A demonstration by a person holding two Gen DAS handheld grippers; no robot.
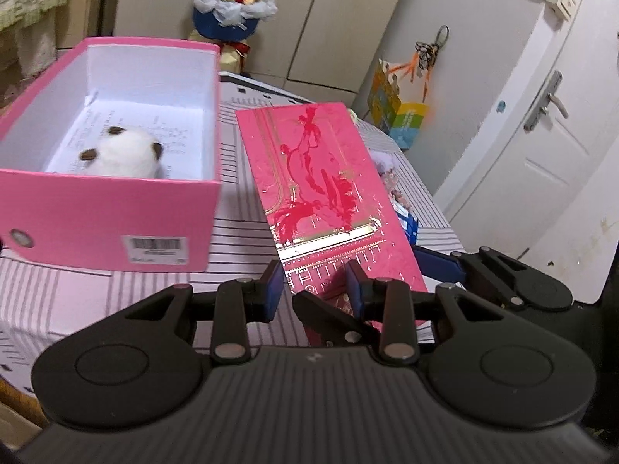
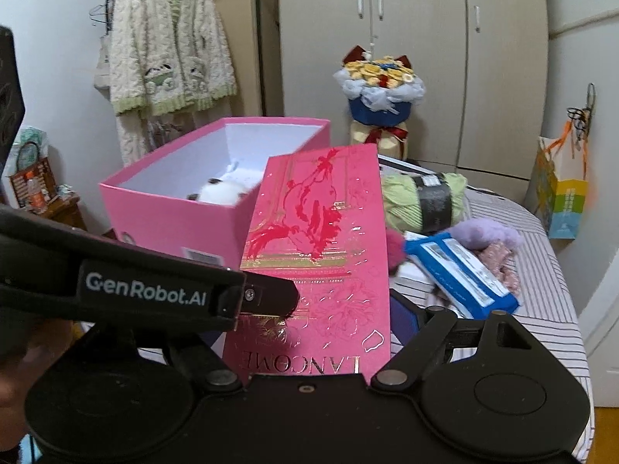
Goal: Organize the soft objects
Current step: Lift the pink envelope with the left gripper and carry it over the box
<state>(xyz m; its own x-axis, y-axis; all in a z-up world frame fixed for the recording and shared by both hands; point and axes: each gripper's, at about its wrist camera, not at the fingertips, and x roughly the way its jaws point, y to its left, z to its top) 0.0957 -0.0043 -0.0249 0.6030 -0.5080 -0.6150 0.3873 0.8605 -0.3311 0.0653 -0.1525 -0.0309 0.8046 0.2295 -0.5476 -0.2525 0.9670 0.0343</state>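
While tipped downward, your grippers hold the lid (image 1: 321, 178).
Left gripper (image 1: 314, 282) pinches its corner; right gripper (image 2: 309, 309), spread wide, clamps its sides.

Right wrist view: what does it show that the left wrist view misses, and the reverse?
Only the right wrist view: the green yarn skein and the hanging cardigan. Only the left wrist view: the door handle. Both: the pink box with a white plush toy inside, the pink lid and the bouquet.
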